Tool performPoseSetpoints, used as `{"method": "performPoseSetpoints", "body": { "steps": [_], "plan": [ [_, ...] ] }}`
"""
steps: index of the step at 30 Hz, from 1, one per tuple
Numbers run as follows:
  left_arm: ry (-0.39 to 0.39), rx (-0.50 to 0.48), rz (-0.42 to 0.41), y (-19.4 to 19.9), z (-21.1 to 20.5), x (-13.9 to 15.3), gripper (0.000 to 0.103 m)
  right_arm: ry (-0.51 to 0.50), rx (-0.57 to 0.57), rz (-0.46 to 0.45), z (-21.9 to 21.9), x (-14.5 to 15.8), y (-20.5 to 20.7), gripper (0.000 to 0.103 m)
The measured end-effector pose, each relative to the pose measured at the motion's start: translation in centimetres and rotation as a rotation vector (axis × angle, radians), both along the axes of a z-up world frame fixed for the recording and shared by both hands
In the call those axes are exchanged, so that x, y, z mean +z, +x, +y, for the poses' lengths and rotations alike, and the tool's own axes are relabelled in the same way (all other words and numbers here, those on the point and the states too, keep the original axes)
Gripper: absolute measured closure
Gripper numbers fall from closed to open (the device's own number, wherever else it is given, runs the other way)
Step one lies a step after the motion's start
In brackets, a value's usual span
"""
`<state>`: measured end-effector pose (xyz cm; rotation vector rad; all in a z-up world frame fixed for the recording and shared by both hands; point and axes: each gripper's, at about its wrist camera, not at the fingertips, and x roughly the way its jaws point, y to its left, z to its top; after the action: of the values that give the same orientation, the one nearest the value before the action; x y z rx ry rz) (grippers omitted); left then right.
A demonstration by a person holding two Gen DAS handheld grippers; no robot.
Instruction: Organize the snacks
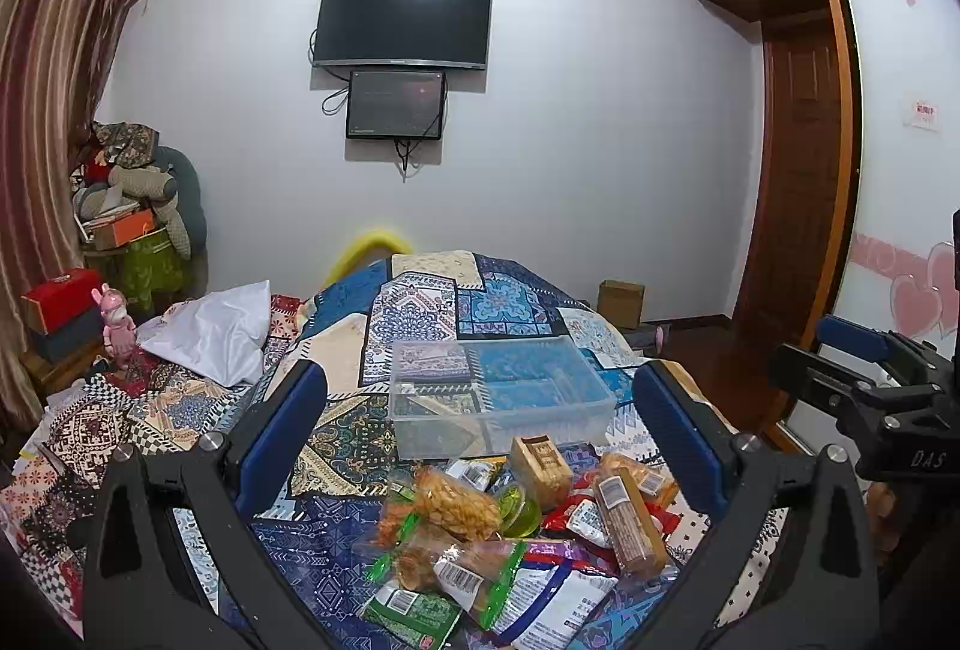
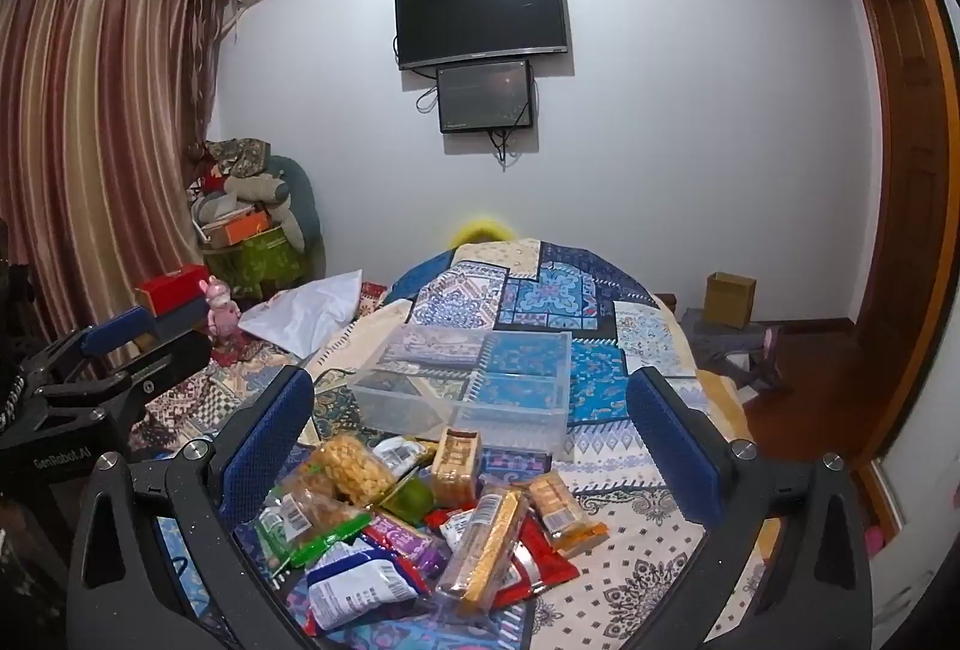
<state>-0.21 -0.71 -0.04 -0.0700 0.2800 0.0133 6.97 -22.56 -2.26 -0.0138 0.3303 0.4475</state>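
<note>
Your left gripper (image 1: 480, 422) has its blue-padded fingers (image 1: 288, 422) spread wide apart with nothing between them; it hangs above the near edge of the snack pile (image 1: 516, 530), aimed over the pile toward the far wall; your right gripper (image 2: 480, 422) is likewise spread wide and holds nothing, level with the left one and just beside it, so each shows at the edge of the other's view.

The snacks lie in a loose heap on the patchwork bedspread (image 1: 420, 314), directly below both grippers; among them are a clear bag of golden puffs (image 2: 354, 464), a long wafer pack (image 2: 486, 548), a small tan biscuit box (image 1: 540, 464), a green jelly cup (image 1: 519, 509), red wrappers (image 2: 540, 554) and a white and blue packet (image 2: 354, 584).

Just beyond the heap sits a clear plastic bin (image 1: 501, 398), upright and lidless; you can see the bedspread pattern through its walls and floor, and no snack lies inside it.

Further out, a white cloth (image 1: 216, 326) lies on the bed to the left; a dark television (image 1: 402, 23) hangs on the wall above a smaller screen (image 1: 396, 104).
</note>
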Motion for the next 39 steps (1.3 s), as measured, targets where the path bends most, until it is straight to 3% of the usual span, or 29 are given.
{"method": "performPoseSetpoints", "body": {
  "steps": [39],
  "plan": [
    [0.002,0.002,0.010,0.04,-0.02,-0.22,0.000,0.011,-0.007,0.013,-0.91,-0.31,0.15,0.000]
  ]
}}
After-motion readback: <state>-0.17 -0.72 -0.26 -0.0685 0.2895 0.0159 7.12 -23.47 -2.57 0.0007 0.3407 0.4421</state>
